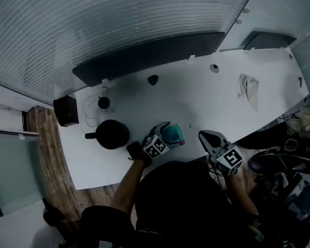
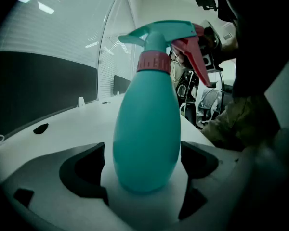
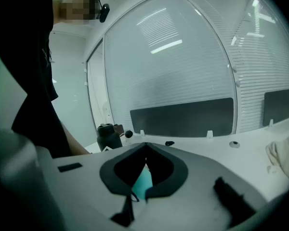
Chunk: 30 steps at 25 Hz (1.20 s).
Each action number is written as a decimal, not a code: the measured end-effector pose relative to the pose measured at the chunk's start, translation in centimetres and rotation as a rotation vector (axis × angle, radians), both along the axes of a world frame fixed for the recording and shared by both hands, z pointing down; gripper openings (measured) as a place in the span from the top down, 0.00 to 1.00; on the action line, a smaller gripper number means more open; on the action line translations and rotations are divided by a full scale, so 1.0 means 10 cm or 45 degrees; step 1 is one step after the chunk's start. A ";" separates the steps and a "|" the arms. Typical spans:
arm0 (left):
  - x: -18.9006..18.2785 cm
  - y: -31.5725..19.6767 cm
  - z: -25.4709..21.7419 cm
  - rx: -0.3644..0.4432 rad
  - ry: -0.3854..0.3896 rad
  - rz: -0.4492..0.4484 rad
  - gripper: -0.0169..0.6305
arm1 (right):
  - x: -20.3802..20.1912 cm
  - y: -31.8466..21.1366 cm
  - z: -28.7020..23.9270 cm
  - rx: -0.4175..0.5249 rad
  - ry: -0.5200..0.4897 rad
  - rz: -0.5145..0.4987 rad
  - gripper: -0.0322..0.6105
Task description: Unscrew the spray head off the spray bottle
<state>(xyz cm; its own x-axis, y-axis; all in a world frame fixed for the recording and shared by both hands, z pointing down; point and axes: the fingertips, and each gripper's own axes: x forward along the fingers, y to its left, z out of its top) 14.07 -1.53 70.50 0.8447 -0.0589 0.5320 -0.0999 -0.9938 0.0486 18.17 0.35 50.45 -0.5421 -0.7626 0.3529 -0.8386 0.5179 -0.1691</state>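
Teal spray bottle sits between the jaws of the left gripper. Both pads are clamped on the sides of its lower body. In the left gripper view it stands upright, and the spray head is on, with the pink collar seated on the neck. The red trigger points right in that view.

From the head view we place the bottle over the near edge of the white table, right in front of the person. We can't tell whether its base rests on the surface.

Right gripper is beside the bottle on the right, apart from it, not touching. Its jaws are clenched, tips meeting, with nothing gripped. A sliver of teal shows through the gap below the tips, beyond the jaws.

Further out, a black kettle stands on the table just left of the left gripper. A black box is at the far-left corner with a white cable looped next to it. A crumpled cloth lies well apart on the right side. A small black object lies near the far edge.
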 end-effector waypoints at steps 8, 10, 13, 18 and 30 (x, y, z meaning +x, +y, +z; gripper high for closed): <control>0.01 -0.04 0.16 0.084 -0.127 0.001 0.34 | -0.06 -0.03 0.03 0.008 0.099 -0.077 0.95; 0.02 -0.04 0.16 0.083 -0.126 -0.006 0.35 | -0.14 -0.06 0.05 0.047 0.285 -0.245 0.95; 0.01 -0.05 0.16 0.084 -0.130 -0.006 0.35 | -0.26 0.00 0.22 0.127 0.828 -0.761 0.95; 0.02 -0.05 0.18 0.082 -0.131 -0.012 0.35 | -0.19 -0.02 0.41 0.222 1.425 -1.435 0.84; 0.04 -0.04 0.21 0.068 -0.255 0.071 0.36 | -0.54 -0.14 0.55 0.458 1.647 -2.031 0.61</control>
<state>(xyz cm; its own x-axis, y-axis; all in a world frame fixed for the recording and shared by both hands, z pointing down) 14.43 -1.89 72.61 0.7254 -0.0477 0.6867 -0.0474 -0.9987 -0.0194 12.80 -1.08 55.99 -0.2663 -0.0910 0.9596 0.7449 0.6124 0.2648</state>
